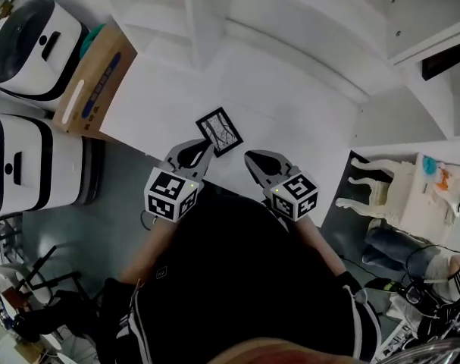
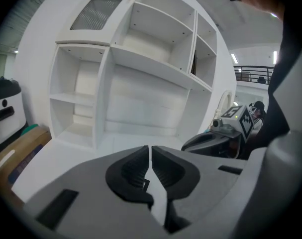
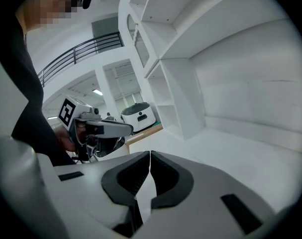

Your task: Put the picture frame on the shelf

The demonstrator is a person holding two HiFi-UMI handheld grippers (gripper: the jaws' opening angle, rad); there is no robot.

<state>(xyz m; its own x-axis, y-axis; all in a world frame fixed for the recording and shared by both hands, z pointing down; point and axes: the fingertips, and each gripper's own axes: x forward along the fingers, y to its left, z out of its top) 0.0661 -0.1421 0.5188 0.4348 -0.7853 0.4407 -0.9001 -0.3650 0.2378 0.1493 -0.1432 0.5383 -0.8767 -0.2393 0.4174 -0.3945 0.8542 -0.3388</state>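
Note:
The picture frame (image 1: 220,131), black-edged with a line drawing, lies flat on the white tabletop (image 1: 290,105) in the head view. My left gripper (image 1: 208,144) sits at the frame's near corner with its jaws shut, and I see no grip on the frame. In the left gripper view its pads (image 2: 151,151) meet; a small dark corner shows low in the slit. My right gripper (image 1: 248,156) hovers just right of the frame, shut and empty, its pads (image 3: 150,156) closed together. The white shelf unit (image 2: 141,59) stands beyond the table with bare compartments.
A cardboard box (image 1: 97,78) and two white machines (image 1: 32,48) stand left of the table. A pale horse-shaped figure (image 1: 373,184) and clutter sit on the floor to the right. The person's dark torso fills the lower part of the head view.

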